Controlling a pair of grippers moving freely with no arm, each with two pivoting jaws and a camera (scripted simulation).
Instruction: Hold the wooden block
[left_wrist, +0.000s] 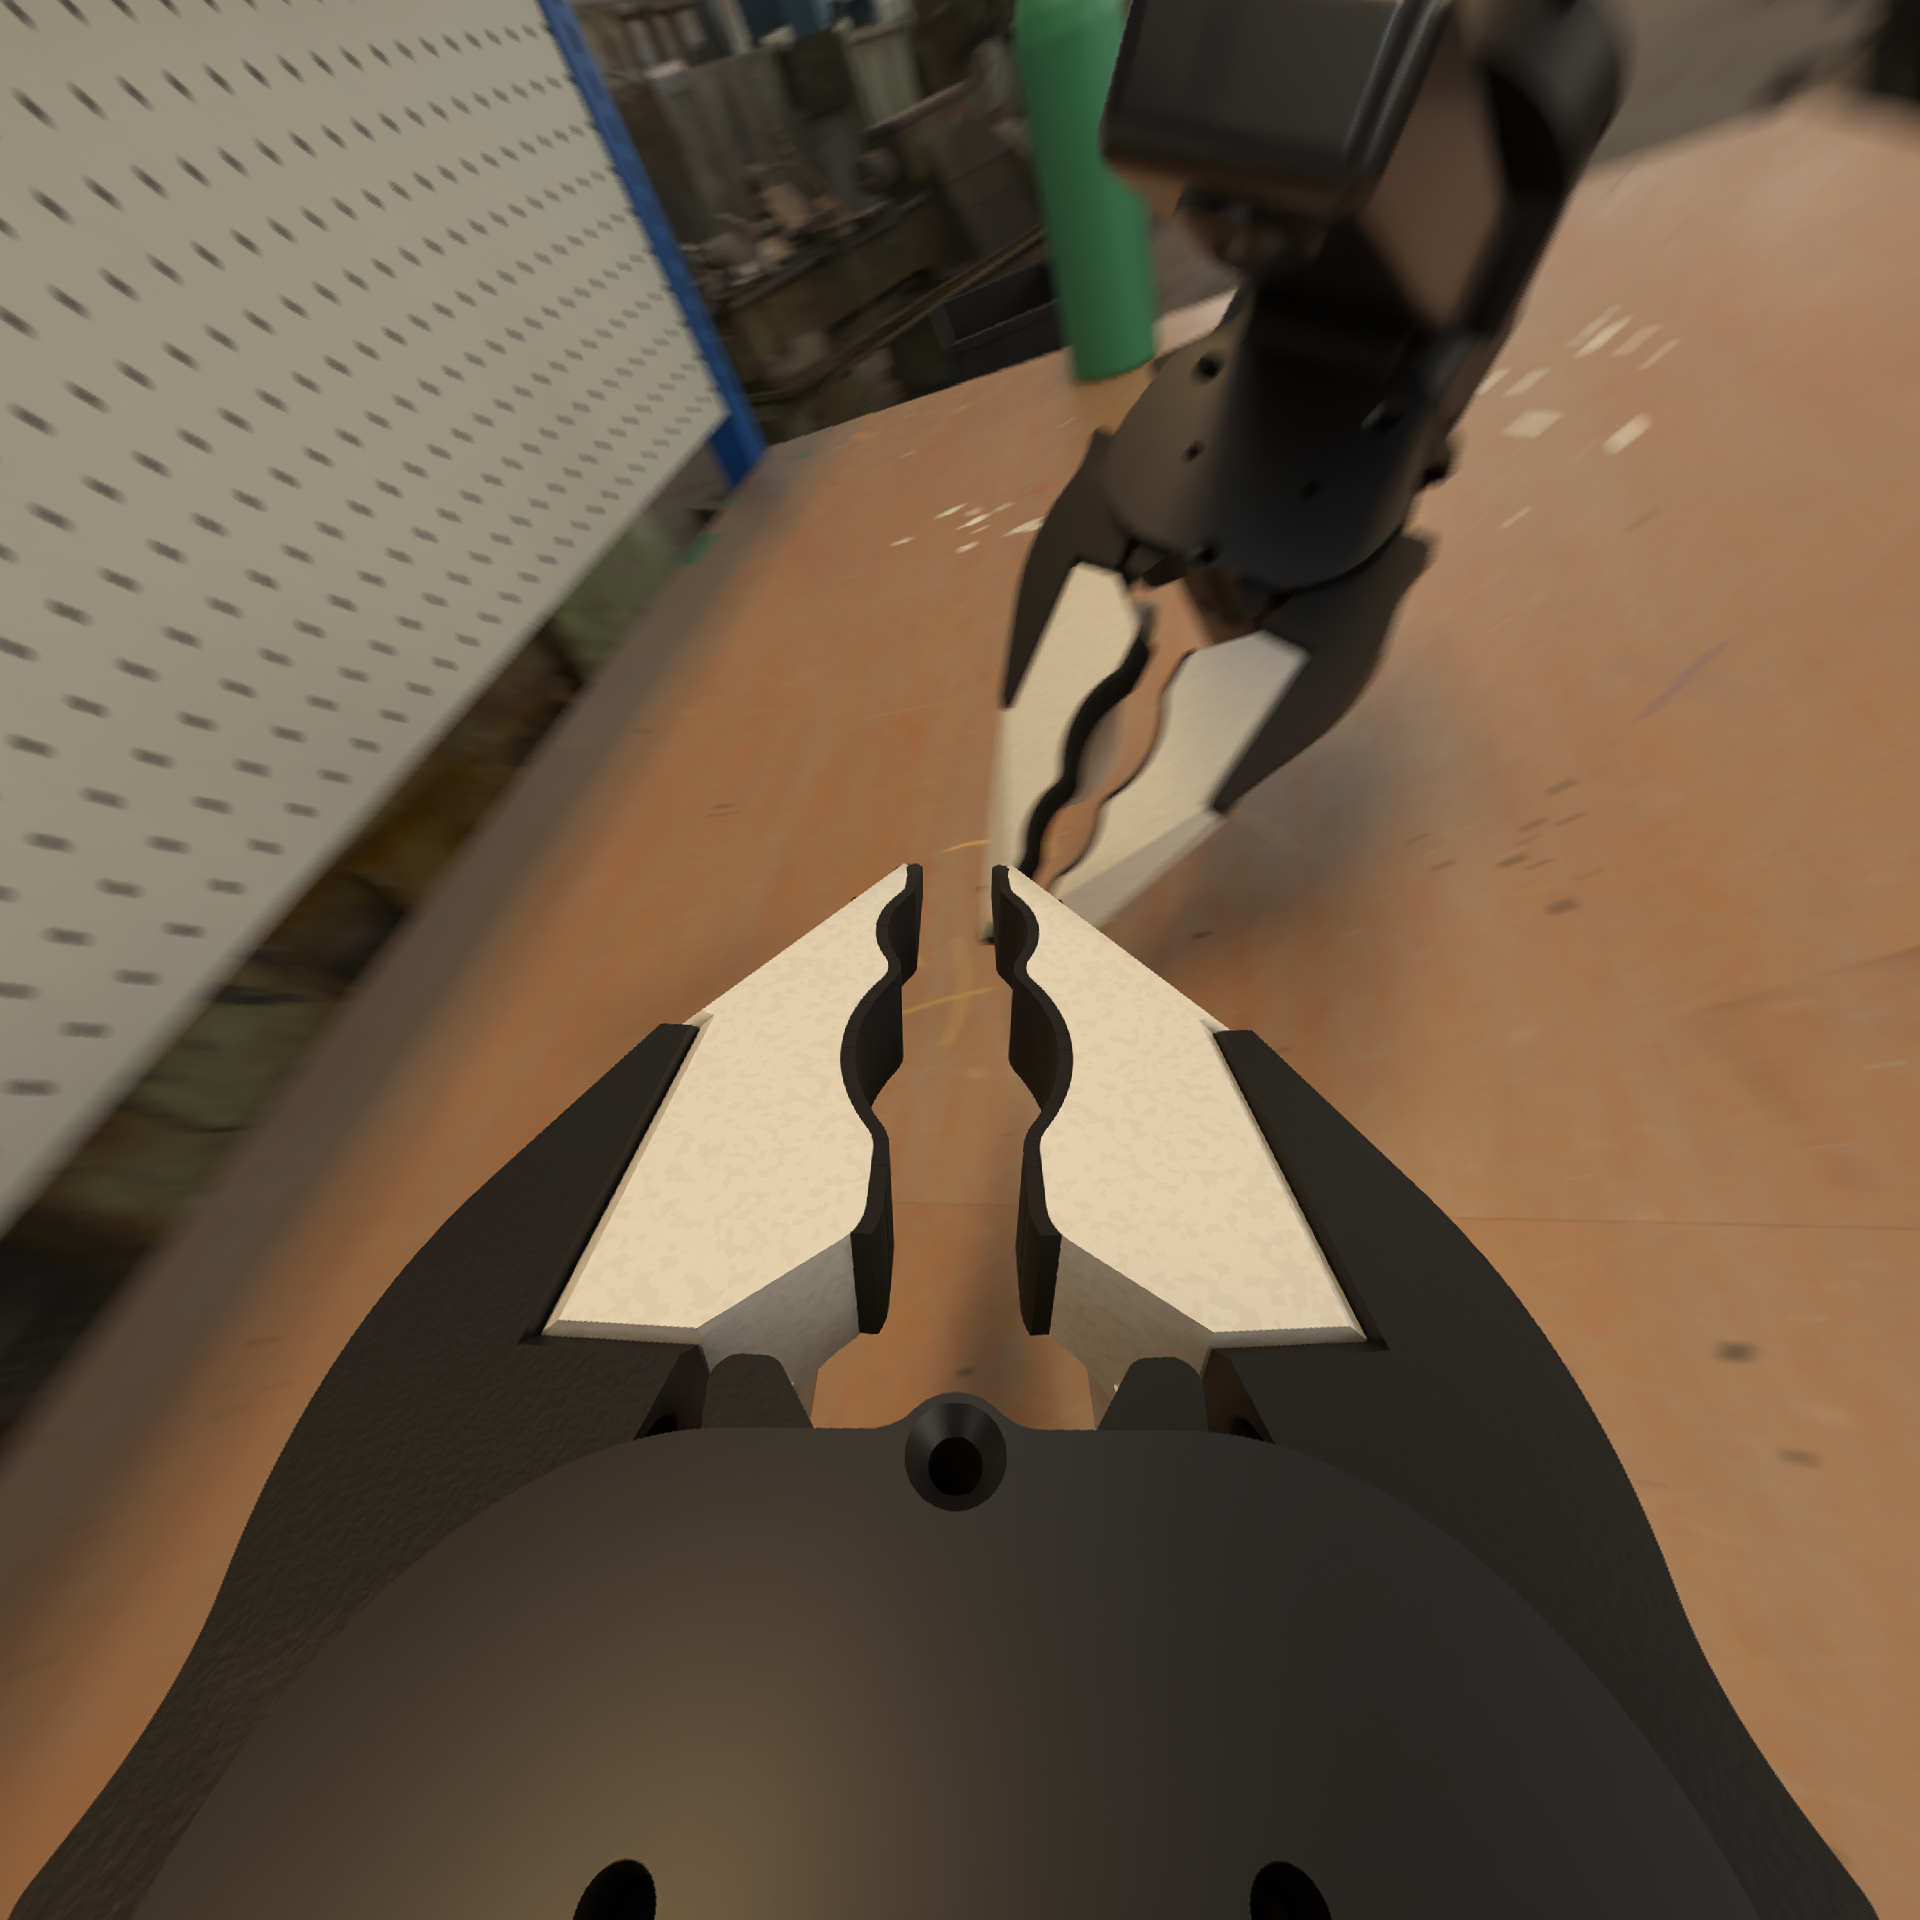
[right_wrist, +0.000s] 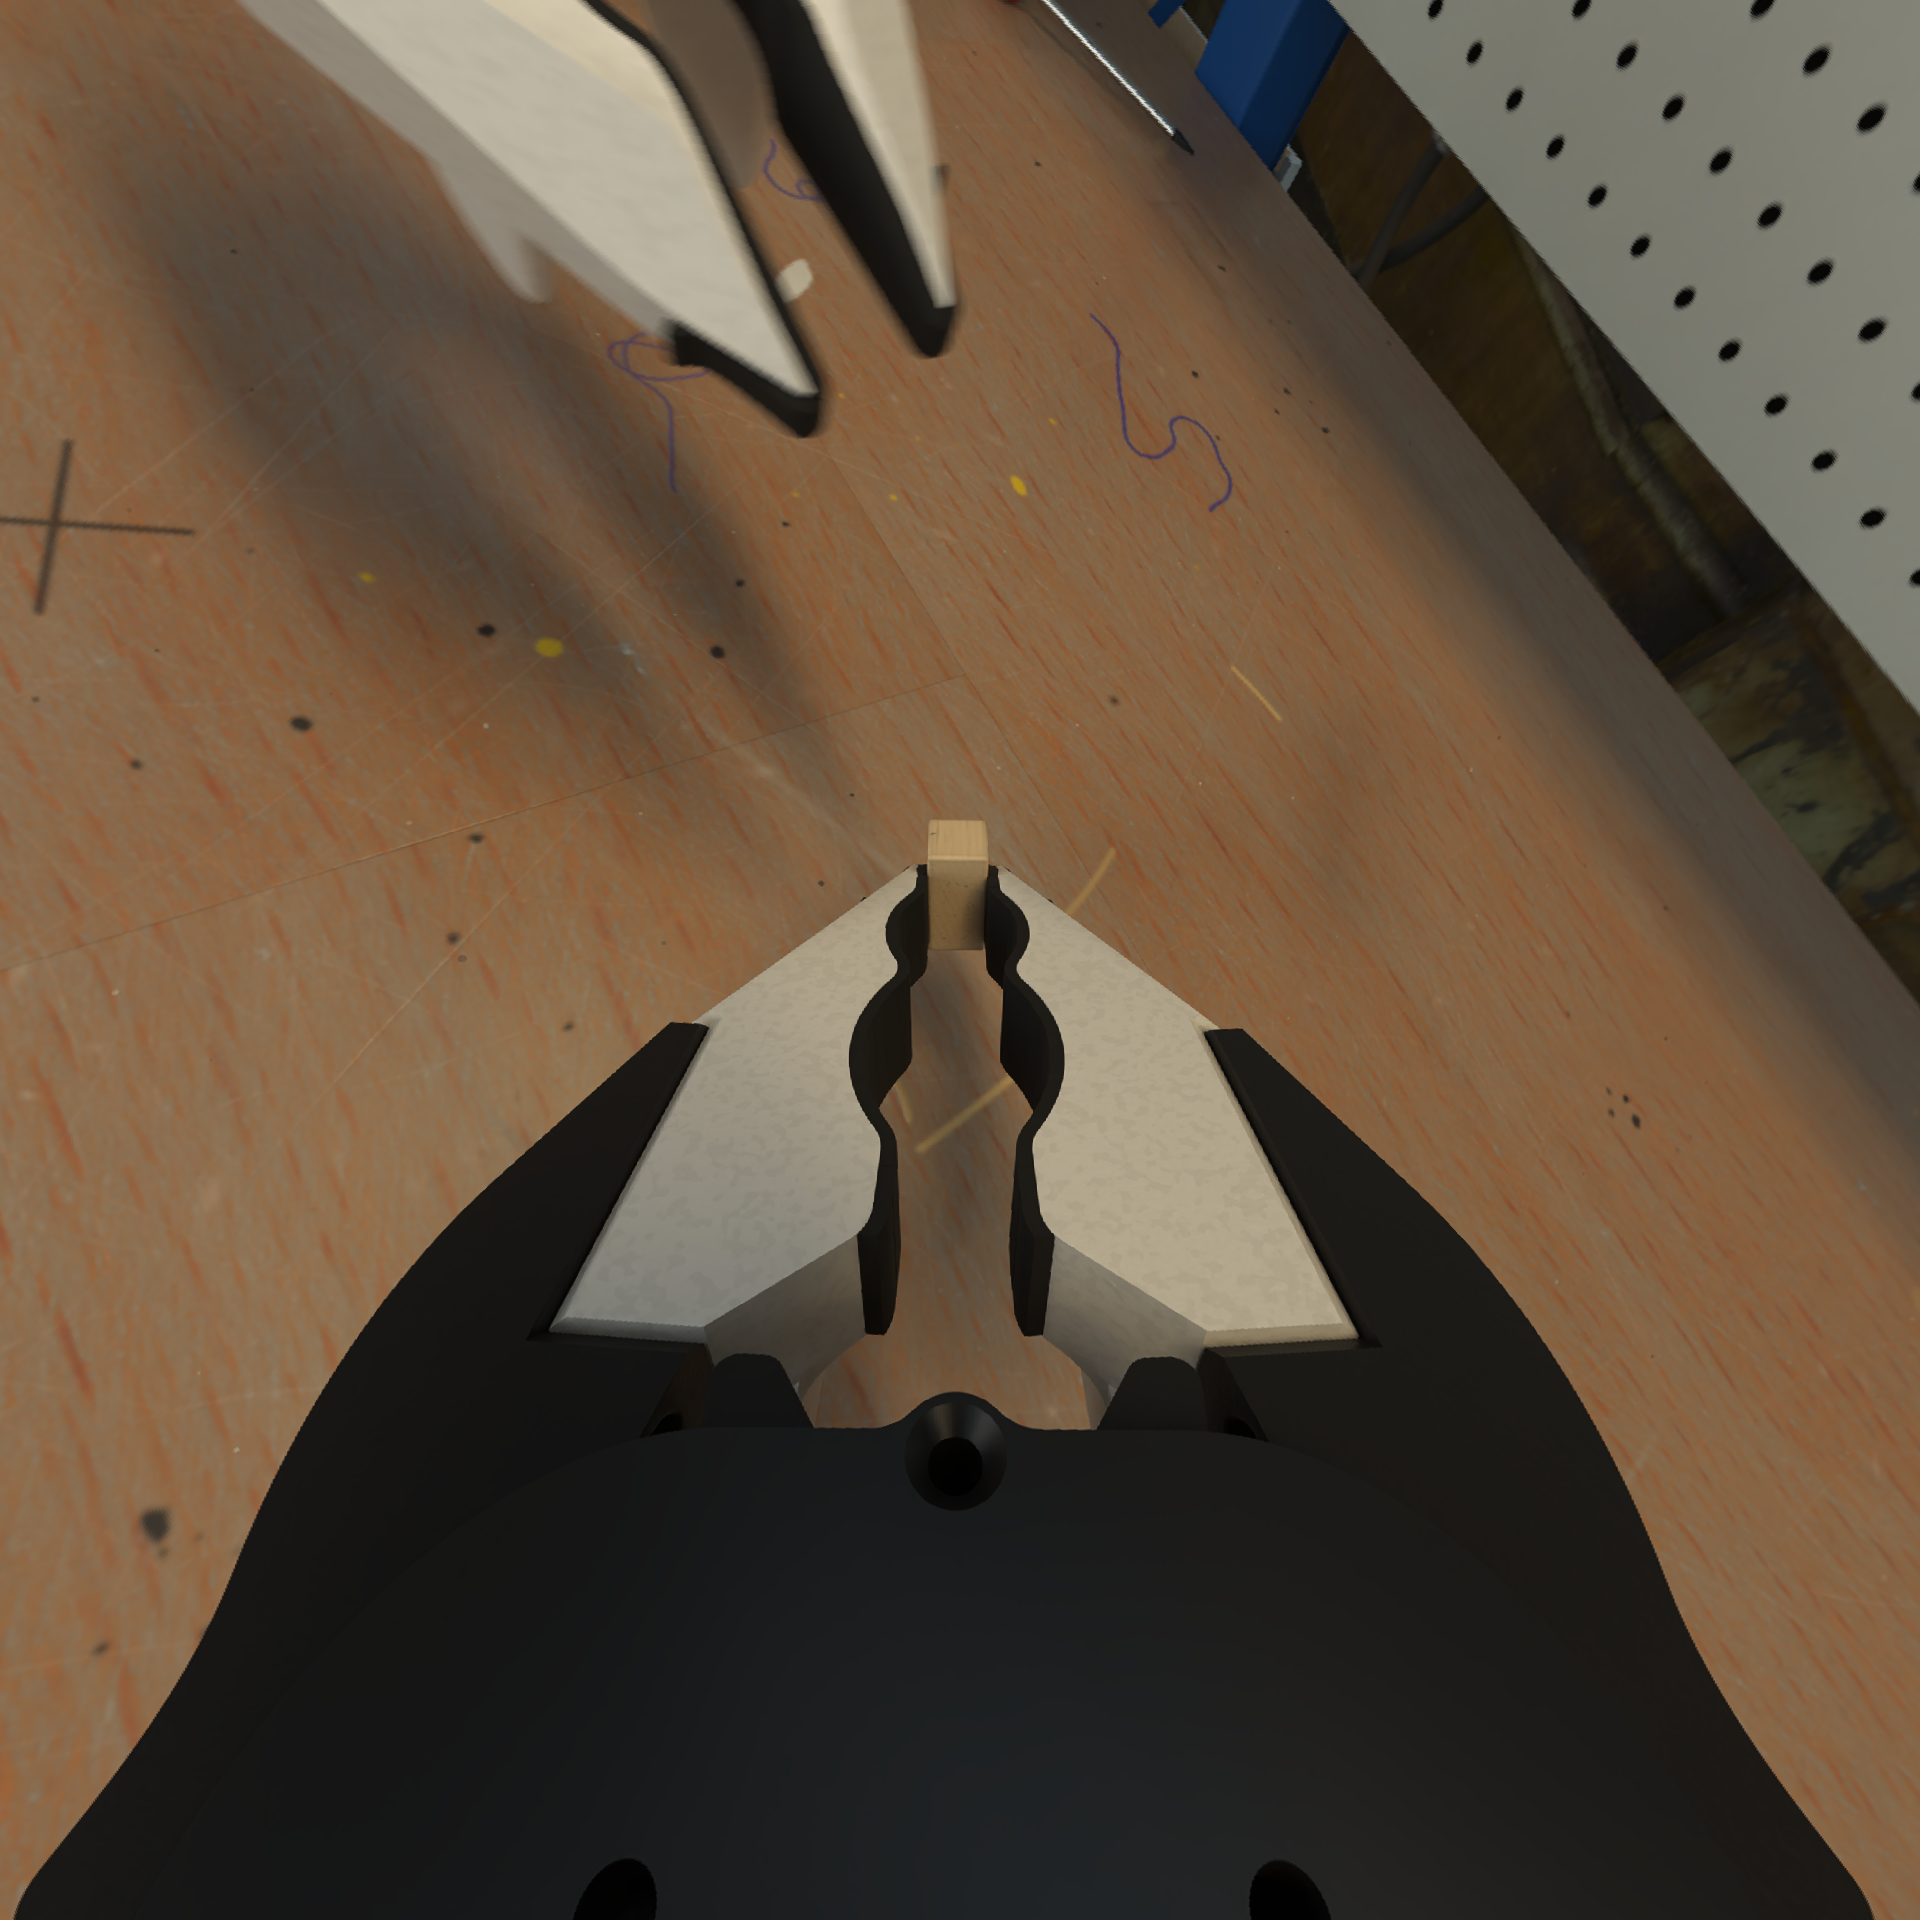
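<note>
Wooden block (right_wrist: 957, 883) sits pinched at the very tips of the right gripper (right_wrist: 956, 894), jaws clamped on its sides; long axis runs 6-to-12 along the fingers, far end poking past the tips toward 12. Left gripper (left_wrist: 956, 883) has nothing in it, fingers a narrow gap apart. Its tips show at 11 in the right wrist view, near but apart. No readable labels; only pen squiggles (right_wrist: 1169, 421) and a cross mark (right_wrist: 57, 528) on the table (right_wrist: 312, 831). Table edge w/ pegboard (right_wrist: 1714, 208) runs at 1–3; open room toward 9. Green bottle (left_wrist: 1091, 187) at 12 in the left wrist view.
</note>
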